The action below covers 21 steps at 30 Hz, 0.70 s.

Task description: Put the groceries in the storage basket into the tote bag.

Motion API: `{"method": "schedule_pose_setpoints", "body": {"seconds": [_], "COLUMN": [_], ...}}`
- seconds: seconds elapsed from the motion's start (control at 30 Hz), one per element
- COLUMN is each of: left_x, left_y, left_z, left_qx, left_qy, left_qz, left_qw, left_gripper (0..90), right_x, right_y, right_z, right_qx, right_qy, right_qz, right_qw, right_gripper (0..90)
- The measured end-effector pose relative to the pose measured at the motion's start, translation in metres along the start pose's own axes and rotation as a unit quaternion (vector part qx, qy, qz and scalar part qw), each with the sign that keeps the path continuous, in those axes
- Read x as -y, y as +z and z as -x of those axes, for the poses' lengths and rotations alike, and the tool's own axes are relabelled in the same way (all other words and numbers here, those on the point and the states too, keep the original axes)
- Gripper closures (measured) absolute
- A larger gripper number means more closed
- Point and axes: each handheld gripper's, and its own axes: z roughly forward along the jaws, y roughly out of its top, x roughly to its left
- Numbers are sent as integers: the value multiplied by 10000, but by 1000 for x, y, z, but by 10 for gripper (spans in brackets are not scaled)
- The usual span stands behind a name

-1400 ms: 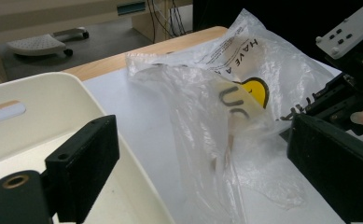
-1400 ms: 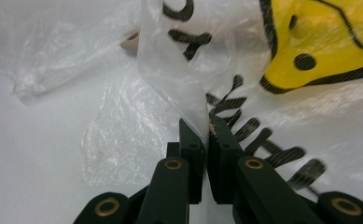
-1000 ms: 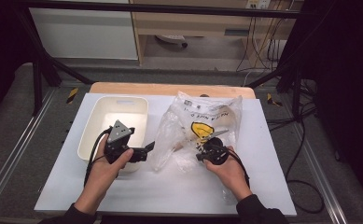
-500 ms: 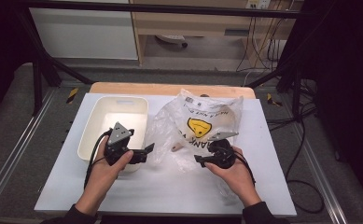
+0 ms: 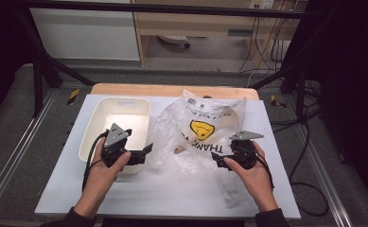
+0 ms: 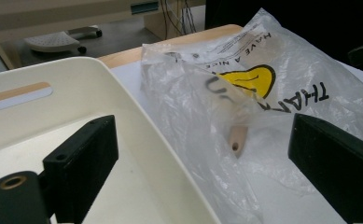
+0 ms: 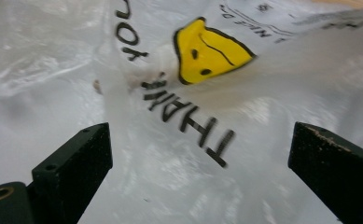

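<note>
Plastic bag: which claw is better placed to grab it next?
Probably the right claw: its open jaws already straddle the plastic bag, film right between them. The left claw, also open, sits over the white bin at the bag's edge.

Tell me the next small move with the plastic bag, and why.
Probably ease the right gripper forward and close it on the plastic bag. Both grippers' jaws stand wide apart and hold nothing; the bag lies just ahead of the right one, with a wooden handle showing through it beside the white bin.
</note>
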Motion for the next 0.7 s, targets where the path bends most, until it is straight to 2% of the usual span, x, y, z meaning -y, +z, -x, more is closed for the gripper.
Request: {"method": "schedule_pose_setpoints", "body": {"seconds": [0.17,0.3,0.5,0.6,0.7], "left_x": [1,2,3,4,4], "left_y": [-7,-12,-18,-21,-22], "left_z": [-9,-16,-22,-25,-26], "left_qx": [-160,-211,-326,-367,-385], "left_qy": [-79,-121,-167,-182,-216], "left_qz": [64,80,132,140,151], "left_qw": [9998,9997,9992,9991,9989], "left_gripper": [81,81,81,81,81], "right_x": [14,30,52,54,56], "right_y": [-8,-7,5,7,12], "right_z": [18,25,35,35,33], "right_qx": [222,324,292,221,255], "right_qy": [192,310,429,542,473], "right_qz": [-41,-145,-479,-430,-505], "right_qw": [9996,9989,9975,9974,9973], "right_gripper": [88,100,105,106,111]}}
